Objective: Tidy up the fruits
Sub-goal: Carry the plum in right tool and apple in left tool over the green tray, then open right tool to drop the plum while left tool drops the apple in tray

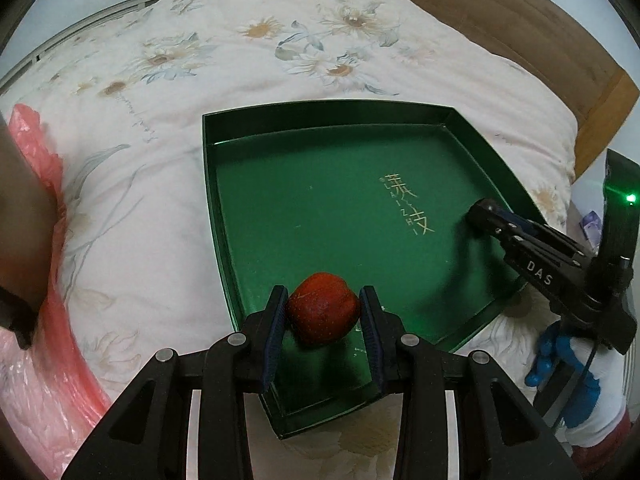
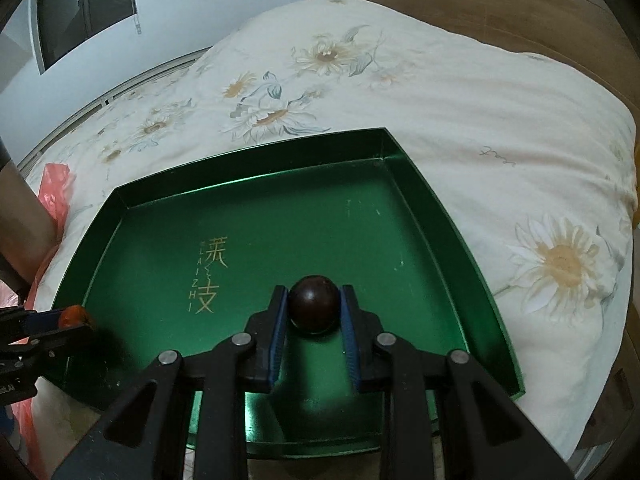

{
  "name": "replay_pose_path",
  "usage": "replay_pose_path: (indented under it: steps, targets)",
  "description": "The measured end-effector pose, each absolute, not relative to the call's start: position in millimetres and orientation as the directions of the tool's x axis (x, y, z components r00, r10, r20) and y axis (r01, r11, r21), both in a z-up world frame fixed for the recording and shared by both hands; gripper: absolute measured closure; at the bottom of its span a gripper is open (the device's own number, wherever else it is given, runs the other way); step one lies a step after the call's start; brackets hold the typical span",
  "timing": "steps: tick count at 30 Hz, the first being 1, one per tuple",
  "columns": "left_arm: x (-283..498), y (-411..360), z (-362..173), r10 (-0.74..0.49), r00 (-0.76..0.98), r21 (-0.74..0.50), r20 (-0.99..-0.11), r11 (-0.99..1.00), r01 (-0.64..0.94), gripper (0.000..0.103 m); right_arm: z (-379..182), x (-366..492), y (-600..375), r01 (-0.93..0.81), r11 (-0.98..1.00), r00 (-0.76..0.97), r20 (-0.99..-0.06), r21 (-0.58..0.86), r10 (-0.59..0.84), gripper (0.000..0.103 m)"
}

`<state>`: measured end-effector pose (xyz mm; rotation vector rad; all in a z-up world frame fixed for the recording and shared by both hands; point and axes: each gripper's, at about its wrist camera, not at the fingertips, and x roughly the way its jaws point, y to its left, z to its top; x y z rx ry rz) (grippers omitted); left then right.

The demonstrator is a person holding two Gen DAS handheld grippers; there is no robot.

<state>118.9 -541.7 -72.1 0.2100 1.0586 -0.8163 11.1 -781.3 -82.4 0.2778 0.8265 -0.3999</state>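
Note:
A shallow green tray (image 1: 460, 120) with gold lettering lies on a flowered quilt; it also shows in the right wrist view (image 2: 420, 184). My left gripper (image 1: 323, 312) is shut on a red fruit (image 1: 322, 313) and holds it over the tray's near left part. My right gripper (image 2: 314, 307) is shut on a dark round fruit (image 2: 314, 305) over the tray's near middle. The right gripper also shows in the left wrist view (image 1: 486, 214), over the tray's right side. The left gripper with its fruit (image 2: 74, 316) shows at the tray's left edge in the right wrist view.
The flowered quilt (image 1: 248, 56) covers a bed. A pink plastic bag (image 1: 48, 380) lies to the left of the tray. A wooden headboard (image 2: 500, 4) stands behind the bed. A blue-gloved hand (image 1: 560, 356) holds the right gripper.

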Motion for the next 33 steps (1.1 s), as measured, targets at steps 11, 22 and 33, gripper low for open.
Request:
replay_pose_path:
  steps: [11,22,33]
  targets:
    - [116.5,-512.5,-76.0,-0.437,0.272,-0.188,-0.858,0.758,0.624,0.071,-82.5,14.8,-760.2,0.398,0.915,0.615,-0.758,0.062,-0.217,0.051]
    - [109.6,-484.7,-68.3,-0.392,0.277,-0.165,-0.877,0.788,0.593,0.070,-77.2,27.5,-725.1,0.340,0.939,0.603,-0.778,0.049,-0.177,0.040]
    - [95.0,-470.6,-28.1,-0.434,0.341,-0.141,-0.834,0.765,0.629,0.049,-45.9,22.8,-700.1,0.319,0.948,0.618,-0.761,0.016,-0.195,0.008]
